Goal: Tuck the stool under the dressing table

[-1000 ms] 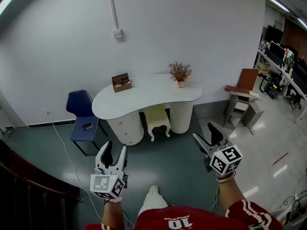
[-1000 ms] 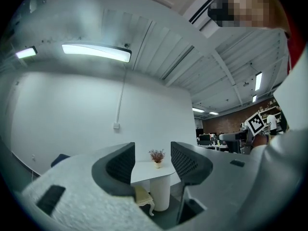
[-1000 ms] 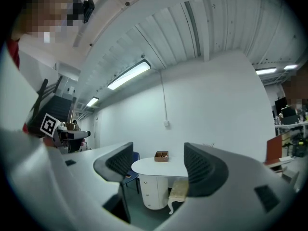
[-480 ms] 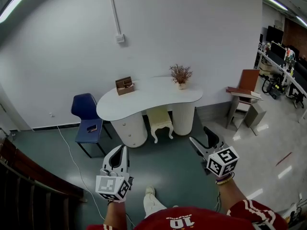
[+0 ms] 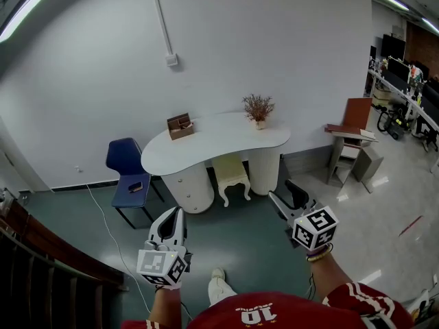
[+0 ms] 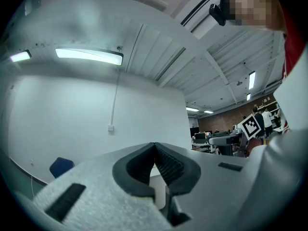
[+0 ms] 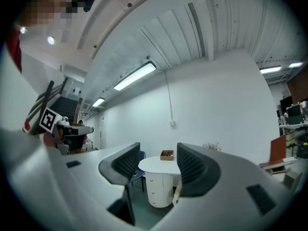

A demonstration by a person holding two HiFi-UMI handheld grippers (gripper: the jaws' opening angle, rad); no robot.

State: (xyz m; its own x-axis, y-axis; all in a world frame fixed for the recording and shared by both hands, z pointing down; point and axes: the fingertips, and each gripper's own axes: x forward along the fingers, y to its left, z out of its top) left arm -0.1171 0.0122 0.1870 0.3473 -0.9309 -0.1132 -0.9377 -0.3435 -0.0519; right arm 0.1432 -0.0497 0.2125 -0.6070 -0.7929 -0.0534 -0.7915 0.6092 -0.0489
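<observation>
A person in a red shirt [image 5: 264,317] stands on a dark green floor [image 5: 254,238], well back from a white kidney-shaped dressing table [image 5: 212,142] set against a pale wall, with a two-jaw gripper in each hand. The small cream stool with carved legs [image 5: 231,173] stands in the gap between the table's two ribbed white drum pedestals [image 5: 186,184]. Its back part is under the top, while its seat front and front legs show past the table's edge.

On the tabletop, an open brown wooden box [image 5: 180,125] sits at the left end and a dried brown plant in a small pot [image 5: 258,108] near the right. A dark blue plastic chair [image 5: 129,170] stands just left of the table with a small dark flat object [image 5: 135,186] on its seat, and a white cable [image 5: 103,218] trails over the floor beside it. To the right, well apart from the table, is a brown-backed piece of furniture on grey legs [image 5: 353,118].

The left gripper [image 5: 176,214] points toward the table, its ribbed black pads [image 6: 166,163] pressed together with nothing between them. The right gripper [image 5: 283,196] also points at the table, its jaws parted and closing on empty air; through the gap, the right gripper view shows the table well beyond. Both grippers are well apart from the stool.
</observation>
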